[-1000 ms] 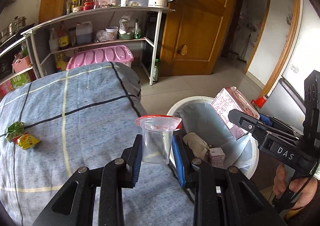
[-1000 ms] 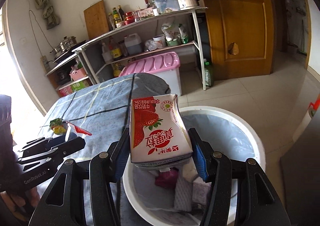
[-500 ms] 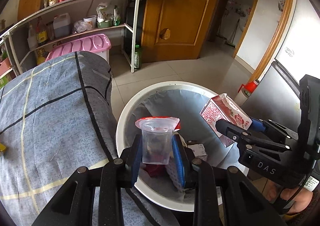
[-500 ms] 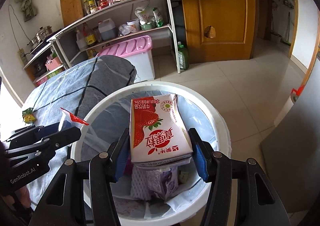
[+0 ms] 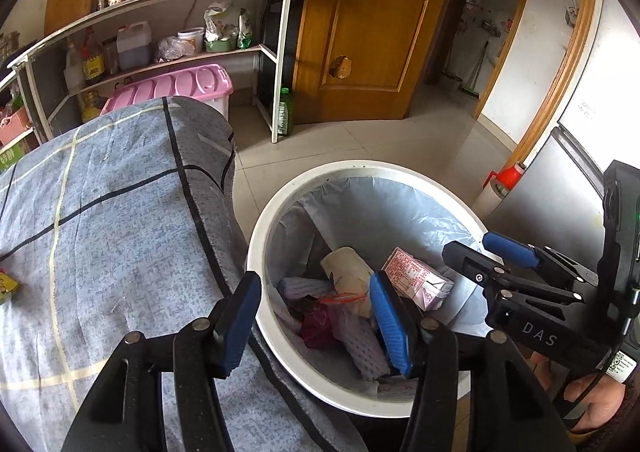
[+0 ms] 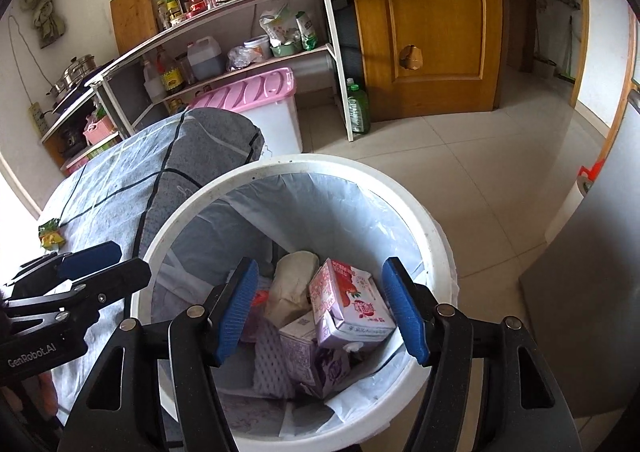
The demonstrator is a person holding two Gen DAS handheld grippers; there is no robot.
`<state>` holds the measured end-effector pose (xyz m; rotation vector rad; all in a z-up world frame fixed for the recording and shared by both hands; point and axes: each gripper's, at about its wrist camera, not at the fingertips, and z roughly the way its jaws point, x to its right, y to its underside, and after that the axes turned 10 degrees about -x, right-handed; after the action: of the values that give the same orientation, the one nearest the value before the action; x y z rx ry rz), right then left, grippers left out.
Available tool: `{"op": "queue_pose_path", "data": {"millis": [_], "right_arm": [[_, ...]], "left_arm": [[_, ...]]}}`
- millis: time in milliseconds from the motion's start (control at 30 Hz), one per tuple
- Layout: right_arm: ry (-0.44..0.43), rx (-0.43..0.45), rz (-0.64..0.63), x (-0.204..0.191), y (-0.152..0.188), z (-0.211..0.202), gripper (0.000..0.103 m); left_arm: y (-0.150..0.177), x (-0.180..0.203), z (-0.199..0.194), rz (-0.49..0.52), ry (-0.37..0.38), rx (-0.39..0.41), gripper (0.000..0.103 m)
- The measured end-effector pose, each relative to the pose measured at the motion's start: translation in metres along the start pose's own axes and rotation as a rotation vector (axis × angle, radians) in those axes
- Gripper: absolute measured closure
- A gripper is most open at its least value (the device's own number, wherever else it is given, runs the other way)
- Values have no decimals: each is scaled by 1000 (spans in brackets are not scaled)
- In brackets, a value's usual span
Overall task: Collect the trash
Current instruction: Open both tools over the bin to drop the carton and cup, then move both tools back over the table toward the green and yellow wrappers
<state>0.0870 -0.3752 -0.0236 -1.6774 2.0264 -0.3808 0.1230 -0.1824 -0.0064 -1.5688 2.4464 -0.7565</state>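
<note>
A white bin with a pale liner stands beside the cloth-covered table. A pink strawberry milk carton lies inside it on other trash. A red scrap shows among the trash; the clear cup itself I cannot make out. My left gripper hovers over the bin's near-left rim, its jaws opening with nothing between them. My right gripper hangs over the bin, jaws opening, empty. Yellow-green snack wrappers lie on the table.
A pink-lidded storage box and a white shelf rack with bottles stand behind the table. A green bottle sits by the wooden door. A grey appliance flanks the bin on the right.
Both grippers swung over the bin and opened. The clear cup left the left jaws and the milk carton left the right jaws; the carton now lies in the bin.
</note>
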Motion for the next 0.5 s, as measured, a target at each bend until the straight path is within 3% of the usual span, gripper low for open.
{"op": "queue_pose_path", "data": {"millis": [500], "right_arm": [[-71, 57, -48, -48, 0, -21, 38]], "left_arm": [[23, -52, -57, -75, -64, 108, 47]]}}
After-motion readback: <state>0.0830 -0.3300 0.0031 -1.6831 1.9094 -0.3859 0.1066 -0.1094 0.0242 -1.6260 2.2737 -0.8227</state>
